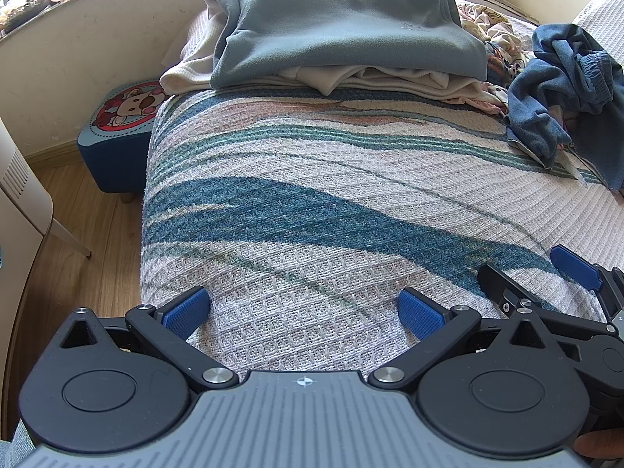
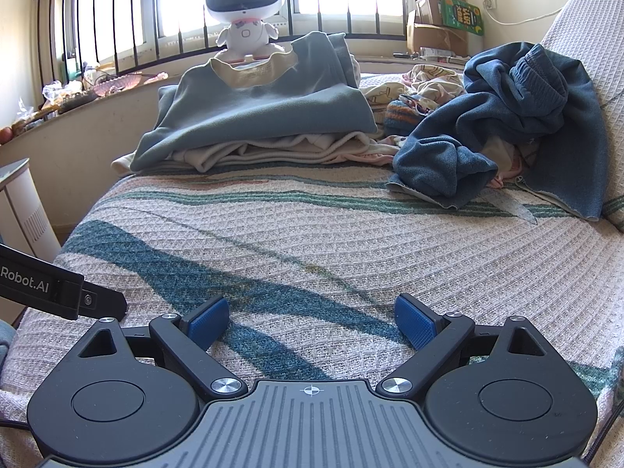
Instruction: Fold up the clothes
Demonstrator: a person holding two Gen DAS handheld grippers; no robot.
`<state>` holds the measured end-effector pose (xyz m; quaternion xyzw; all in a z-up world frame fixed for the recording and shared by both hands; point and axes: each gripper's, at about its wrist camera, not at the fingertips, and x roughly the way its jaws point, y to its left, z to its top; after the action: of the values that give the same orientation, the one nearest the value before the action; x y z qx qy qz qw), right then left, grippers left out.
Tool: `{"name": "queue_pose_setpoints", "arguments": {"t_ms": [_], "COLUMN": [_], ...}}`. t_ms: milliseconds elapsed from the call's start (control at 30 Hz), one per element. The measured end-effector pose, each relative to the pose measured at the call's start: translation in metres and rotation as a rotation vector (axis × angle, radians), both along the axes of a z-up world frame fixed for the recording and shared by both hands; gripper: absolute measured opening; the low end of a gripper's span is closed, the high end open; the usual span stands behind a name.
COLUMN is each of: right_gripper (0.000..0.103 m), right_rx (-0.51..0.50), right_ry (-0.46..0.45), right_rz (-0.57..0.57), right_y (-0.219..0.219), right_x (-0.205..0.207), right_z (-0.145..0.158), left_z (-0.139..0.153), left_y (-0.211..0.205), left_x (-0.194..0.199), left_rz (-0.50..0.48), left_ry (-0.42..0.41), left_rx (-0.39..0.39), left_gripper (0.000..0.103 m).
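- While both claws hang wide open and empty over the bare stretch of the striped bedspread [image 1: 312, 202], nothing is yet gripped: the left gripper [image 1: 306, 314] has only weave between its blue pads, and the right gripper [image 2: 312, 321] likewise.
- The next garment to fold looks to be the crumpled dark blue garment [image 2: 507, 117], lying in a heap at the right side of the bed, well apart from both claws. Judging by its bunched folds, a blind pinch could catch two layers at once, and it would then lift as a knot and not spread flat.
- Its lower edge [image 1: 546, 156] lies flat on the bedspread; a claw closing there could nip the bedspread too and drag it, rucking the folding area.
- Patterned clothes [image 2: 421, 89] lie just behind and partly under the heap; they may come along with a pull.
- The folded stack, with the light blue top [image 1: 343, 39] uppermost on cream pieces [image 1: 374, 78], sits at the far end near the bed's left edge. A sweeping reach or a dragged sleeve could knock it askew or off towards the stool [image 1: 117, 132].
- The two claws sit close together in the left view; crossing paths could make them clash.
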<state>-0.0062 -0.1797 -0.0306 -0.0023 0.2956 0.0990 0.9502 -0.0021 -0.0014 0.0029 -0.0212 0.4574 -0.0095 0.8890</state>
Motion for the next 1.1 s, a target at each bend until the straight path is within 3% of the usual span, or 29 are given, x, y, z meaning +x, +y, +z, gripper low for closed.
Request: {"name": "queue_pose_setpoints", "arguments": {"t_ms": [1100], "right_gripper": [0.094], "right_rx": [-0.013], "right_ry": [-0.002], "right_rz": [-0.001], "right_y": [0.0035], "right_x": [-0.0004], "right_z": [-0.0001], "left_z": [-0.0003], "left_y": [0.0005], "left_x": [-0.0012], "left_rz": [0.003], "left_ry": [-0.002], "left_rx": [-0.005], "left_gripper": [0.103]}}
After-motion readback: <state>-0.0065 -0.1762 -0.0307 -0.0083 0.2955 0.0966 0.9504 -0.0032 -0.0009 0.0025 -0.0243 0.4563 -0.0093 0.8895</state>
